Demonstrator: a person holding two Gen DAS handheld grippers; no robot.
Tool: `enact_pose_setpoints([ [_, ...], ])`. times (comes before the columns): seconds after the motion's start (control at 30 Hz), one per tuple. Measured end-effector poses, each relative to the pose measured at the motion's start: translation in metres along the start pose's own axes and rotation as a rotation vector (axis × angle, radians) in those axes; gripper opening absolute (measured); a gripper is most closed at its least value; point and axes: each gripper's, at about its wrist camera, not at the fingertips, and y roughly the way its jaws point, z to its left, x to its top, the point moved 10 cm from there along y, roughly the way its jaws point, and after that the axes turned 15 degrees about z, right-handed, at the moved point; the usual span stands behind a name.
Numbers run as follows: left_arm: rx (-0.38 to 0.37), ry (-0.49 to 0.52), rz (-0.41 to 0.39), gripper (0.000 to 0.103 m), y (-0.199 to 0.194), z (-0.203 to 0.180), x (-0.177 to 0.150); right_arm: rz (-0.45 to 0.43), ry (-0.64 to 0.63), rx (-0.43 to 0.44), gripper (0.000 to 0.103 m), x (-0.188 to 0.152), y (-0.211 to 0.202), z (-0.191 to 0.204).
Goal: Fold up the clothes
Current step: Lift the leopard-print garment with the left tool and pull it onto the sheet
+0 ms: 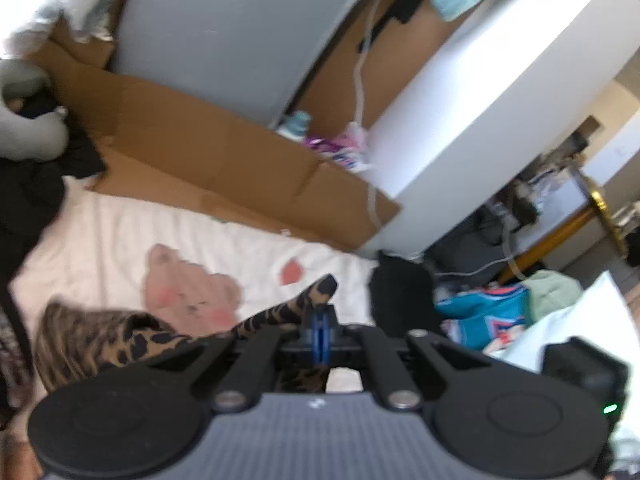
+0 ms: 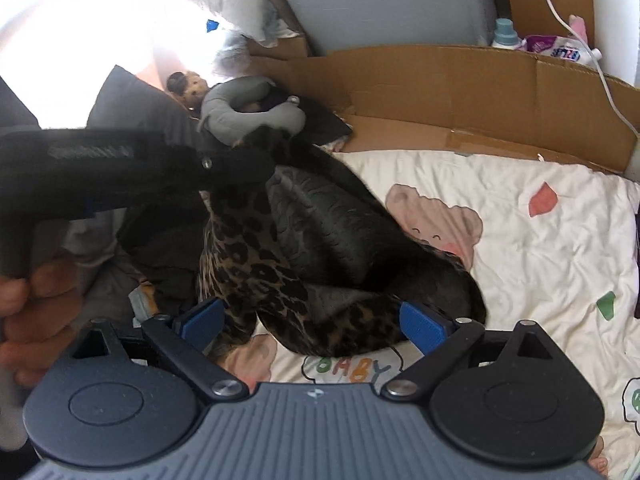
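Observation:
A leopard-print garment (image 2: 256, 264) with a dark lining lies bunched on the white cartoon-print bed sheet (image 2: 520, 248). One end of it is lifted. My left gripper (image 1: 320, 328) is shut on a corner of the leopard-print garment (image 1: 100, 340), and the cloth trails away to the left from the pinched blue pads. From the right wrist, the left gripper (image 2: 256, 152) shows at the upper left, with a person's hand (image 2: 36, 304) on its handle. My right gripper (image 2: 314, 322) stands open low over the sheet. The garment's lower fold lies between its blue pads (image 2: 424, 324), which do not squeeze it.
Flattened cardboard (image 1: 224, 152) lines the far side of the bed below a grey panel. A grey neck pillow (image 2: 248, 108), a plush toy (image 2: 188, 88) and dark clothes (image 1: 24, 200) crowd the head end. A white cabinet (image 1: 480, 100) and a colourful heap (image 1: 488, 312) are on the right.

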Motion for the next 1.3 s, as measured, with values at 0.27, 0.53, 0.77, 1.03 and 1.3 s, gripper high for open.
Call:
enact_pose_setpoints([
  [0.27, -0.097, 0.029, -0.039, 0.002, -0.003, -0.040, 0.013, -0.078, 0.012, -0.013, 0.000, 0.023, -0.017, -0.008],
  [0.53, -0.062, 0.038, -0.049, 0.009, 0.009, -0.036, 0.017, -0.239, 0.018, 0.052, 0.000, 0.040, -0.062, -0.017],
  [0.77, 0.064, -0.042, -0.015, 0.061, 0.022, 0.005, 0.014, -0.275, 0.073, 0.030, 0.000, 0.047, -0.073, -0.042],
  [1.03, 0.201, -0.122, 0.018, 0.063, 0.025, 0.049, 0.017, -0.390, 0.115, 0.063, 0.000, 0.078, -0.118, -0.047],
  [1.3, 0.237, -0.227, -0.106, 0.063, -0.004, 0.073, 0.039, -0.530, 0.114, 0.119, 0.000, 0.116, -0.161, -0.023],
])
